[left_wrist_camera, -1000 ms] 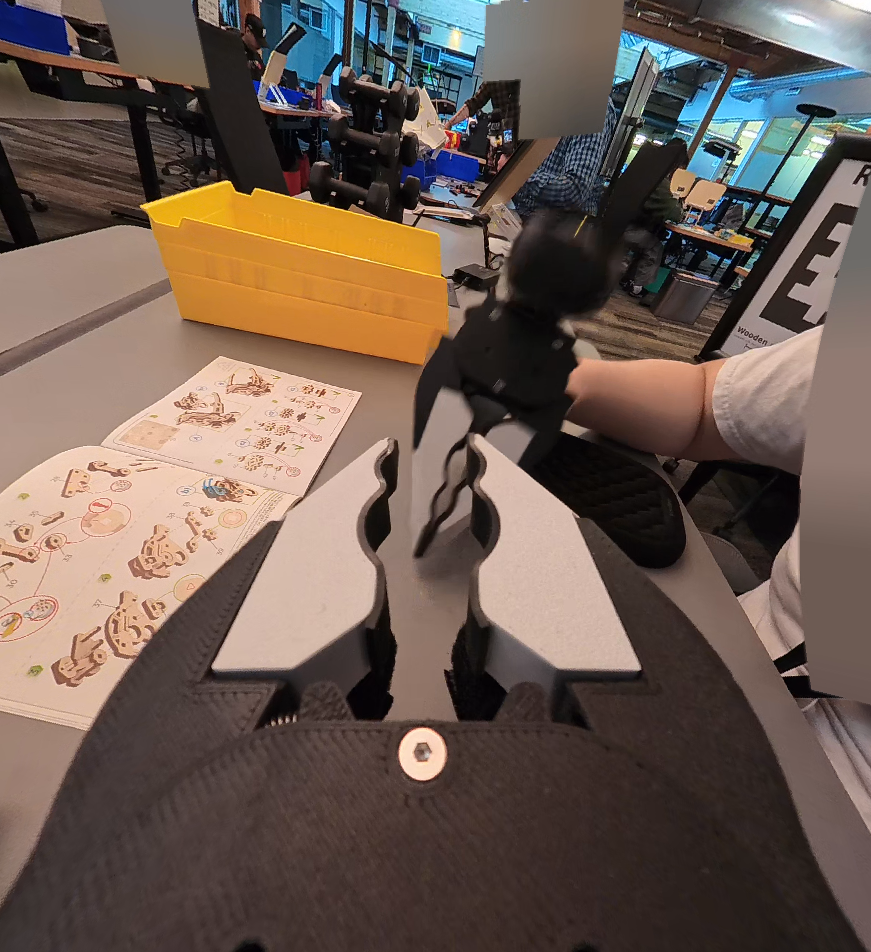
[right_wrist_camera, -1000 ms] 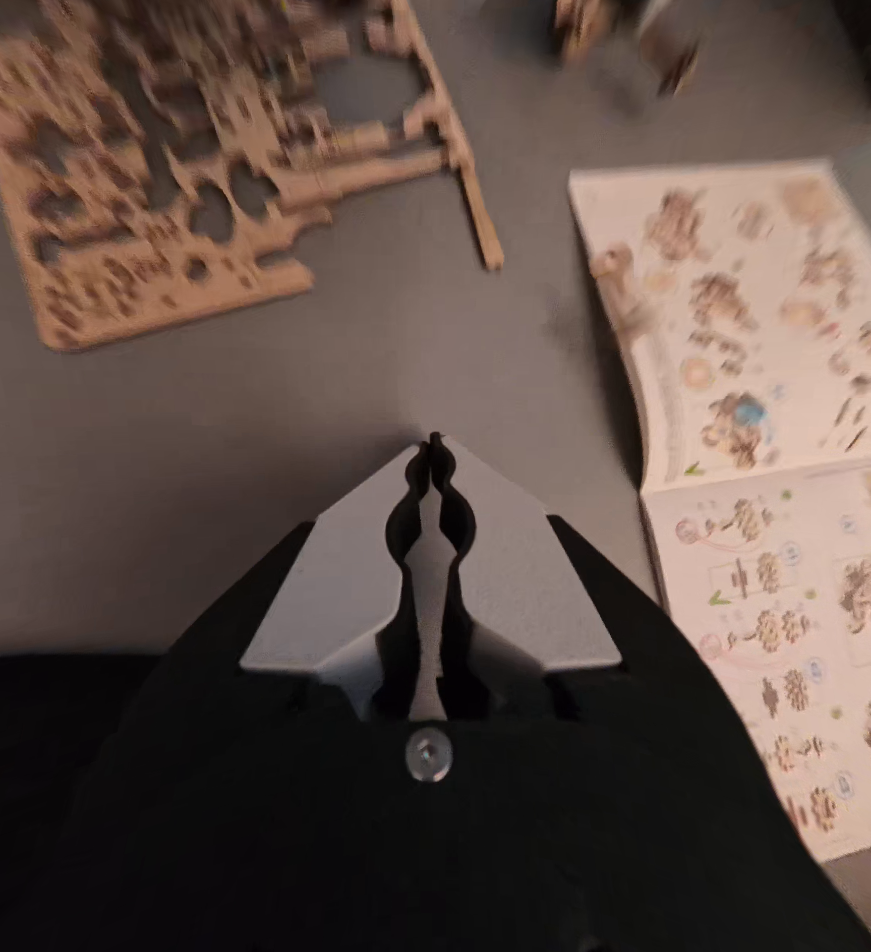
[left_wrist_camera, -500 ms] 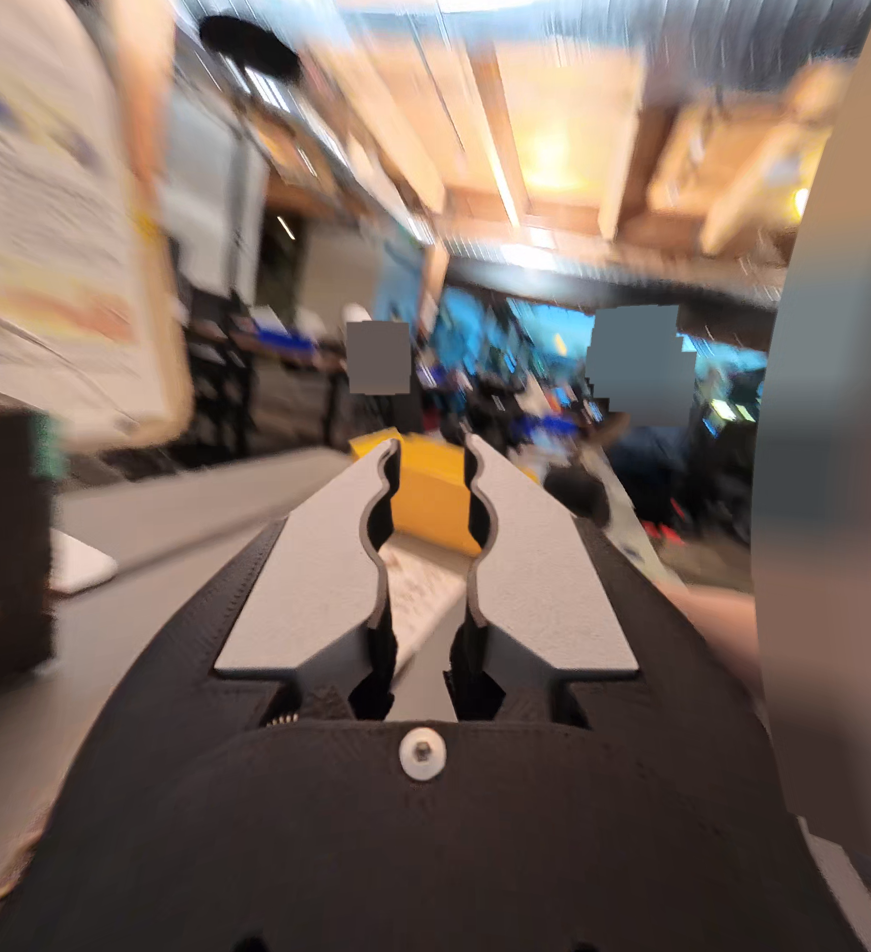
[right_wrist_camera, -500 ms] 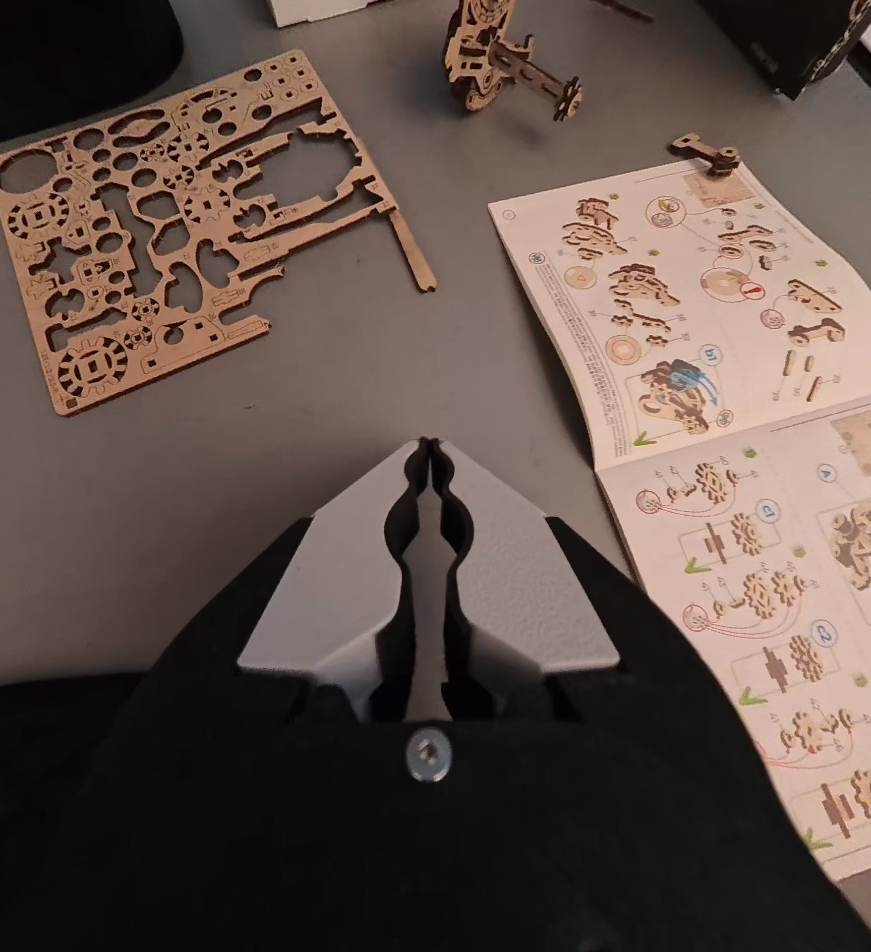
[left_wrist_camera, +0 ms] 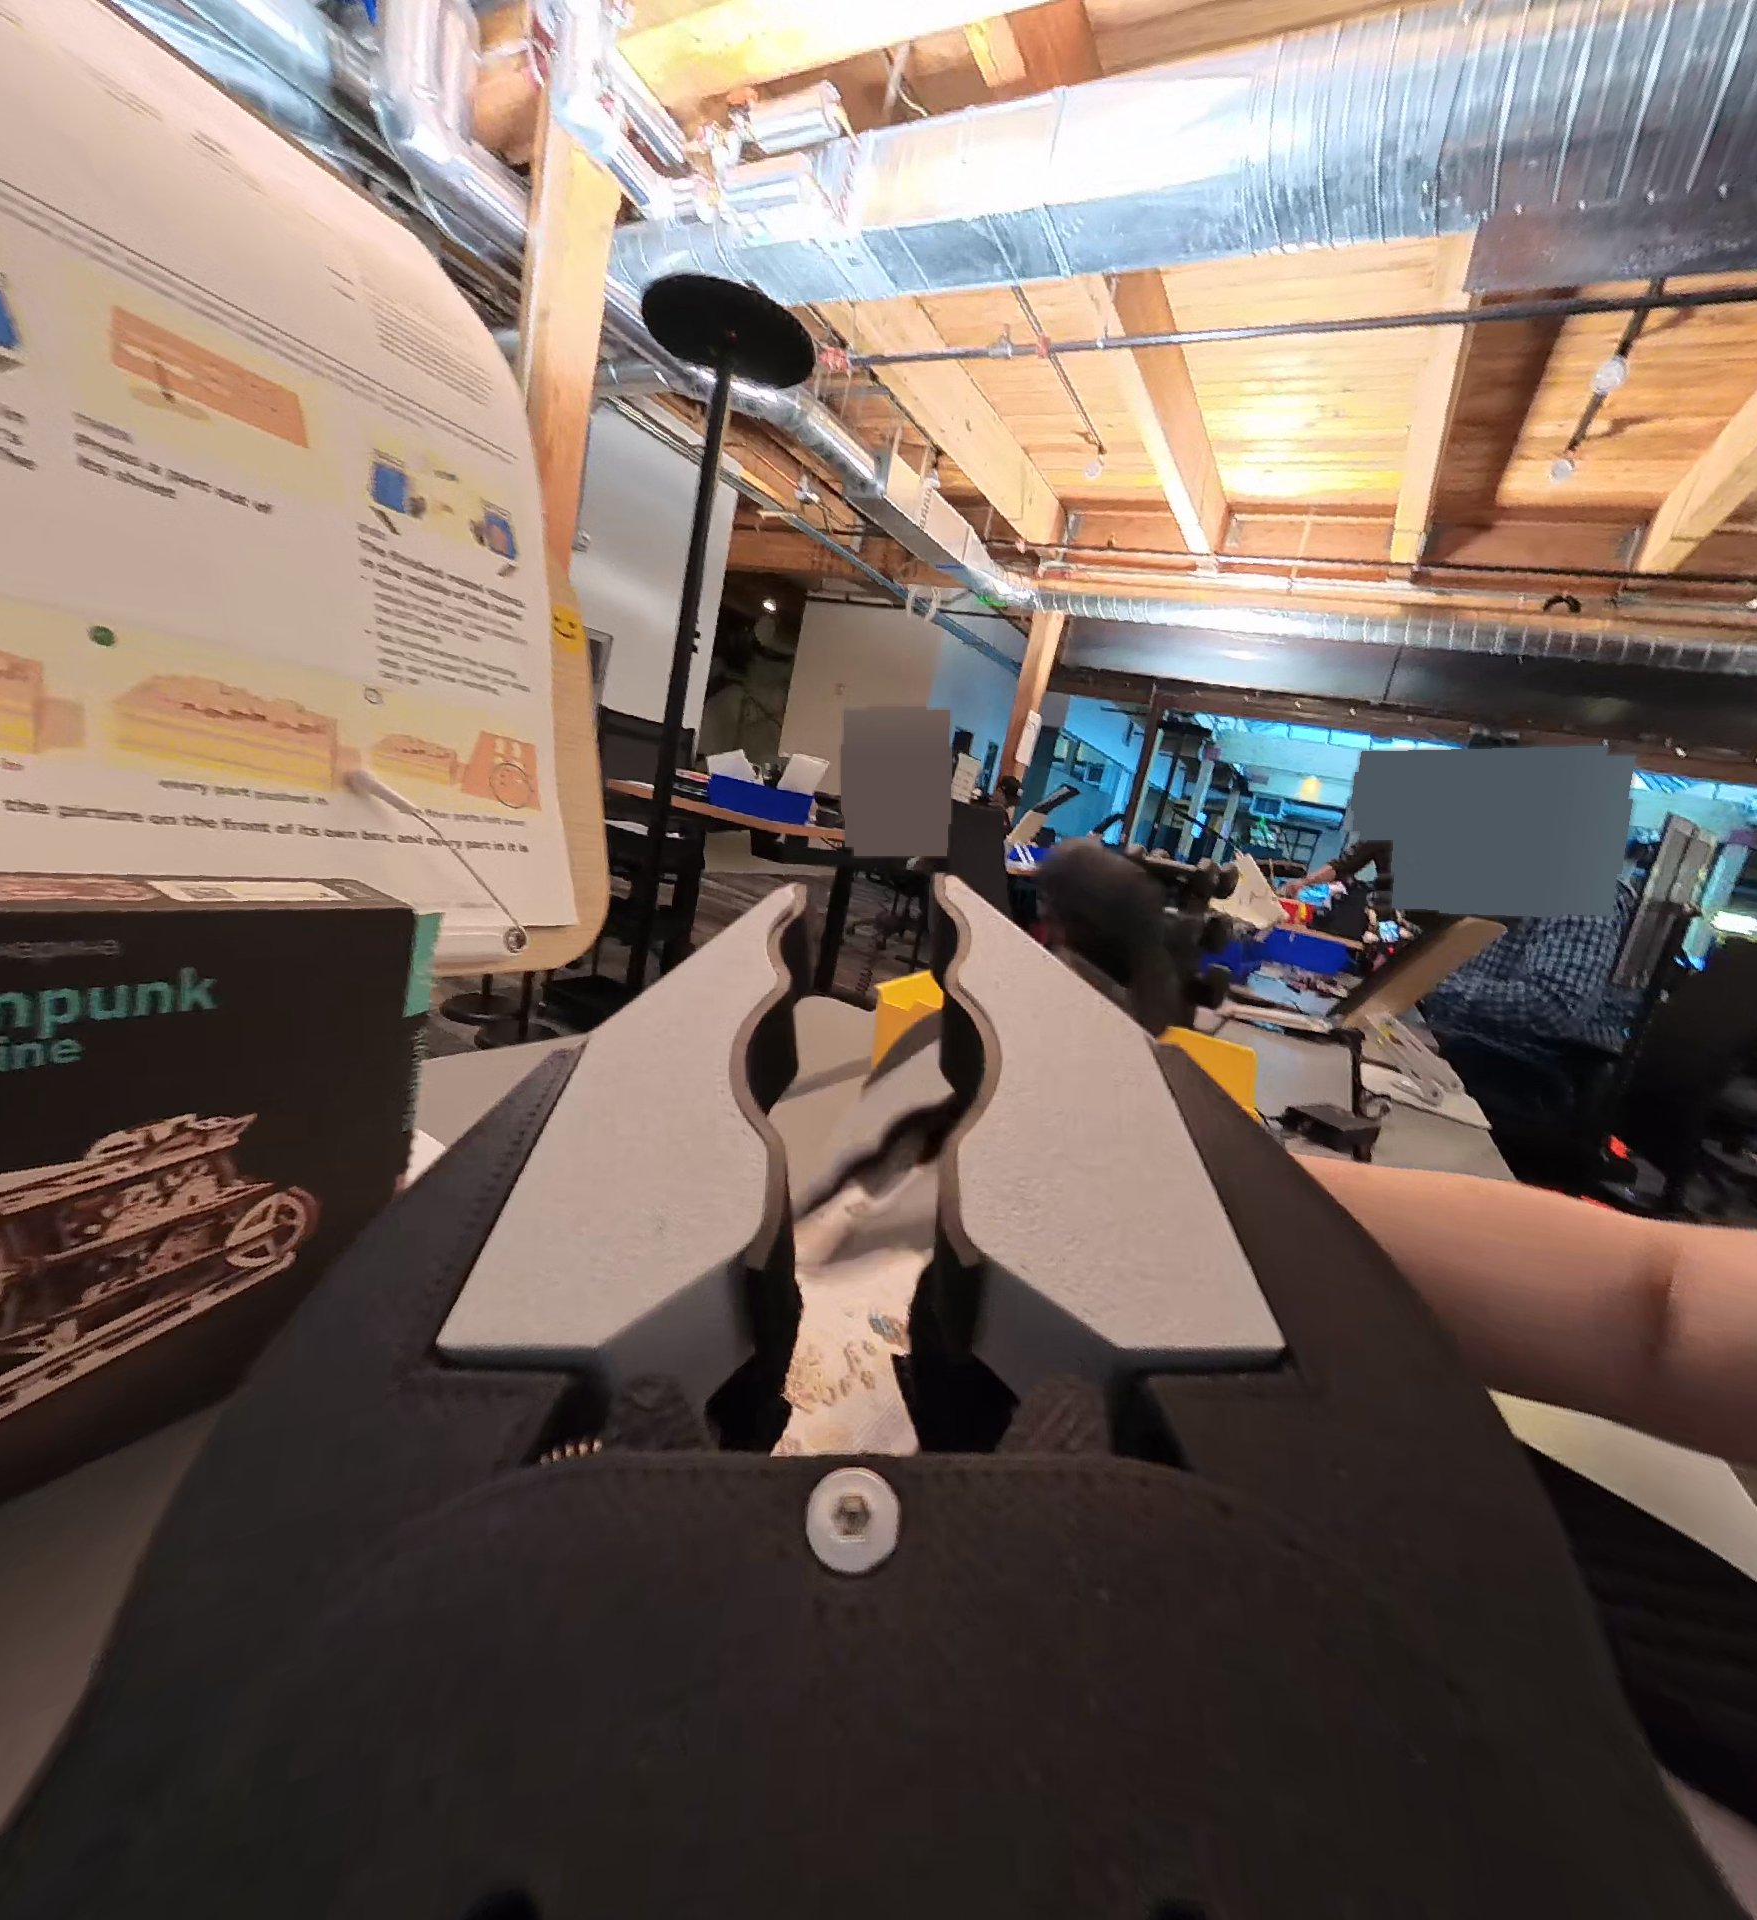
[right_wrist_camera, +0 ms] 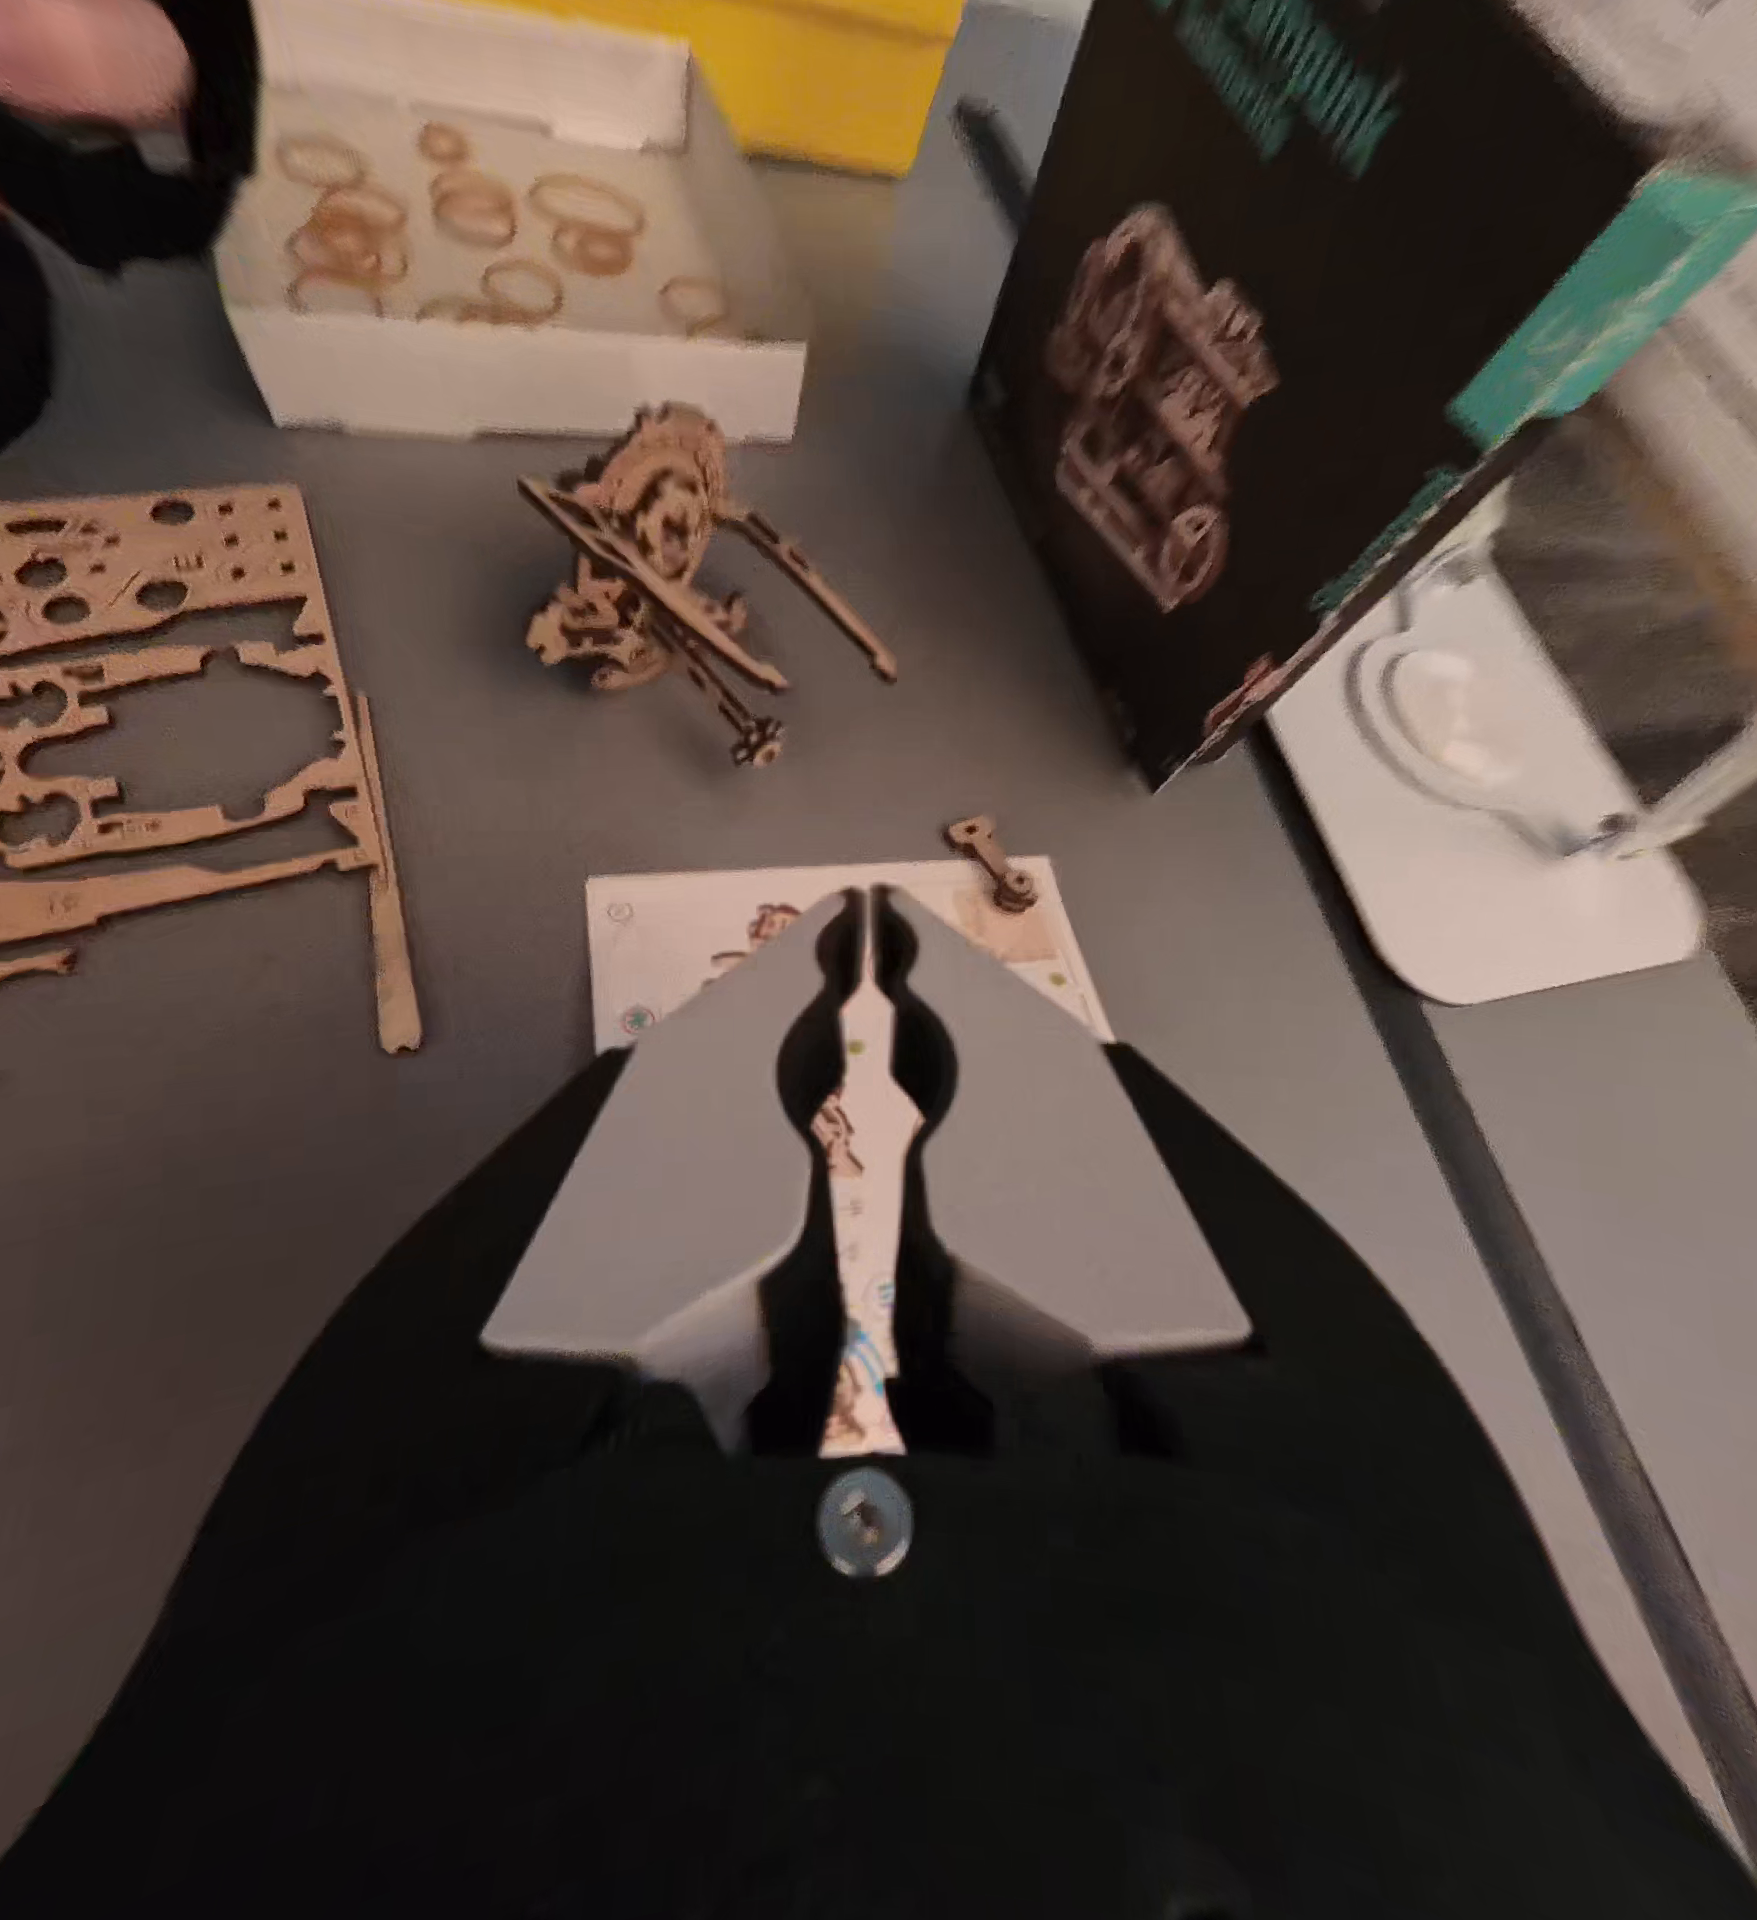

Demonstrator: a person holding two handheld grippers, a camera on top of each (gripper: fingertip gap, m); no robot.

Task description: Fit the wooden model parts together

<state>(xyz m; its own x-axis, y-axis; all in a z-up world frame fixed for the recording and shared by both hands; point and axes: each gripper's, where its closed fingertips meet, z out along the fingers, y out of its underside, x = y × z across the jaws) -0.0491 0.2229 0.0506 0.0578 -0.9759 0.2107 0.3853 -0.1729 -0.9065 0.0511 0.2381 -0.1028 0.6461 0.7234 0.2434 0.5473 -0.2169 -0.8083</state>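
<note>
Left tool: left tool (left_wrist_camera: 869,909) points level over the grey bench (left_wrist_camera: 32,1621), jaws parted with a clear gap, nothing between them.
Right tool: right tool (right_wrist_camera: 868,896) angles down at the bench, tips almost meeting with only a sliver of gap, nothing held; seen blurred through the left tool's gap in the left wrist view.
Wooden model: part-built wooden model (right_wrist_camera: 658,561) stands on the bench ahead of the right tool, between the white tray (right_wrist_camera: 521,364) of rubber bands and the black model box (right_wrist_camera: 1258,343); only the right wrist view shows it.
Loose part: small wooden crank piece (right_wrist_camera: 993,868) lies at the far right corner of the instruction booklet (right_wrist_camera: 666,935), just ahead of the right tool's tips.
Part sheet: punched-out wooden sheet (right_wrist_camera: 126,727) lies flat to the left, well apart from the model.
Left view only: instruction board (left_wrist_camera: 230,468) behind the black model box (left_wrist_camera: 147,1164), forearm (left_wrist_camera: 1539,1320) at right, yellow bin (left_wrist_camera: 905,1013) beyond the tips.
</note>
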